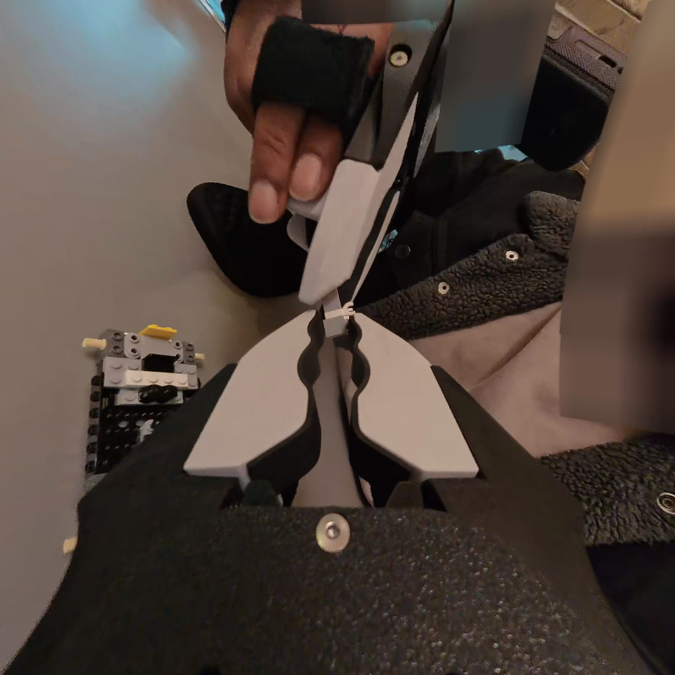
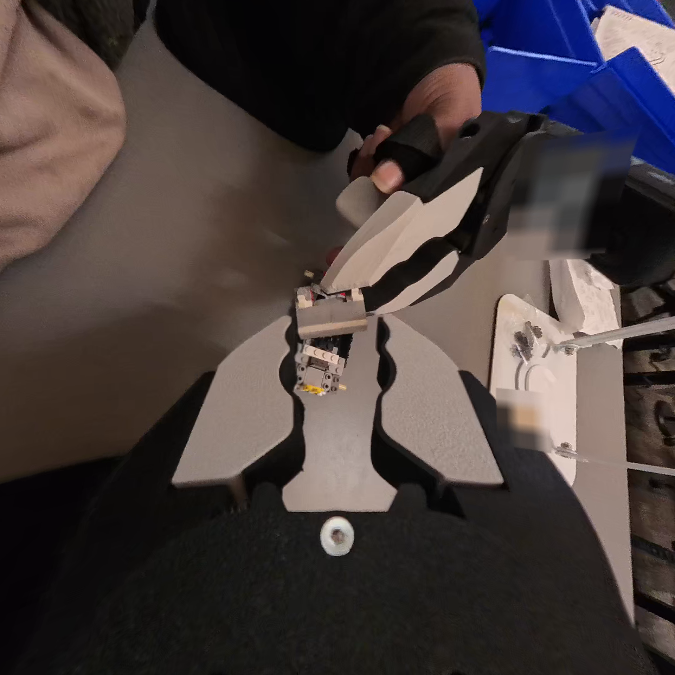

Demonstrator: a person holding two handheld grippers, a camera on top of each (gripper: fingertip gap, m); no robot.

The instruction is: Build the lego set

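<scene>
A small grey Lego sub-assembly (image 2: 330, 321) with white clips on top is held in the air between both grippers. My left gripper (image 1: 335, 321) is shut on its narrow end (image 1: 336, 325). In the right wrist view the left gripper (image 2: 347, 297) comes in from the upper right. My right gripper (image 2: 336, 319) has its tips at either end of the piece and grips it by its length. In the left wrist view it reaches down from above (image 1: 334, 297). The part-built grey and black Lego model (image 1: 142, 380) sits on the grey table, also visible below the piece (image 2: 321, 369).
Blue storage bins (image 2: 548, 73) stand at the back right. A white plate with small dark parts (image 2: 529, 350) lies to the right. A dark fleece jacket (image 1: 475, 285) and beige cloth (image 2: 47, 128) lie at the table's edge. A person's hand (image 1: 285, 153) holds each gripper. Only a small space, under 4 cm, lies between the two pairs of fingers.
</scene>
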